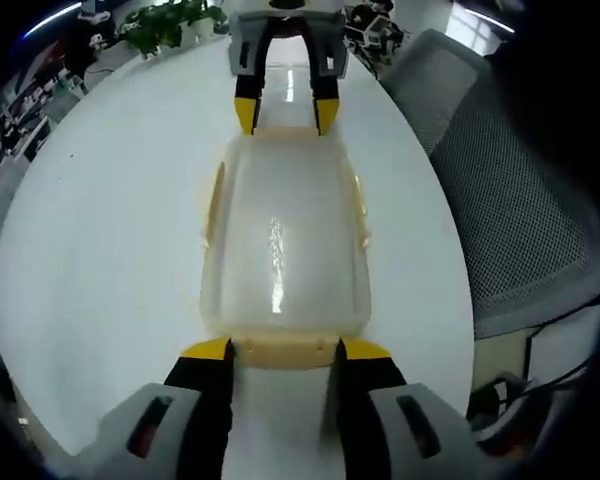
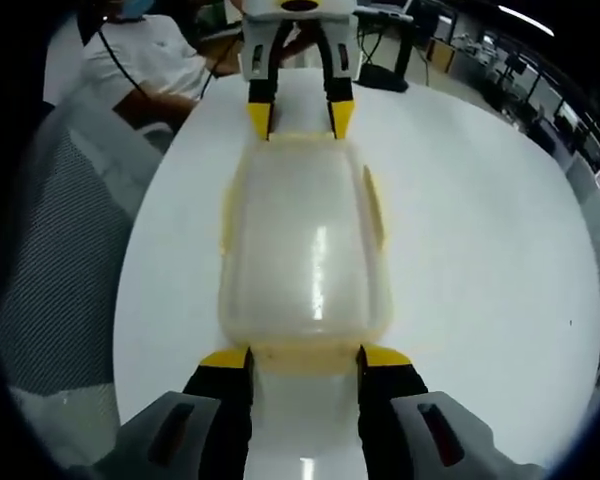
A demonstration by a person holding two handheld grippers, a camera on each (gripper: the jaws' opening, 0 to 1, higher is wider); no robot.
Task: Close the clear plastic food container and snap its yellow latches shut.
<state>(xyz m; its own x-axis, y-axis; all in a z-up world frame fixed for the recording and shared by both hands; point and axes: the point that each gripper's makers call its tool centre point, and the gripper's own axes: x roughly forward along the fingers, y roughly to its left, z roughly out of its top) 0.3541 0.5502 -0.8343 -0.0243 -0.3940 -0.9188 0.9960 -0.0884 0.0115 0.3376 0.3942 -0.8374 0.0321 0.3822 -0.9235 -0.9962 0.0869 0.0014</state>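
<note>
A clear plastic container (image 1: 280, 240) (image 2: 305, 245) lies lengthwise on the white table (image 1: 110, 230) (image 2: 480, 250) with its lid on. Pale yellow latches (image 1: 362, 205) (image 2: 376, 205) run along its long sides, and another latch sits at each end. My left gripper (image 1: 285, 350) stands open at the near end in the left gripper view, its yellow fingertips (image 1: 208, 350) flanking the end latch (image 1: 285, 354). My right gripper (image 2: 305, 357) is open the same way at the opposite end, around that end latch (image 2: 305, 360). Each gripper also appears across the container from the other: right gripper (image 1: 285, 112), left gripper (image 2: 300, 118).
A grey mesh chair (image 1: 510, 220) (image 2: 70, 270) stands close to one long edge of the table. A person in a white shirt (image 2: 145, 65) sits beyond the far end. A green plant (image 1: 165, 25) is at the other far end, and cables (image 1: 540, 380) hang below the table edge.
</note>
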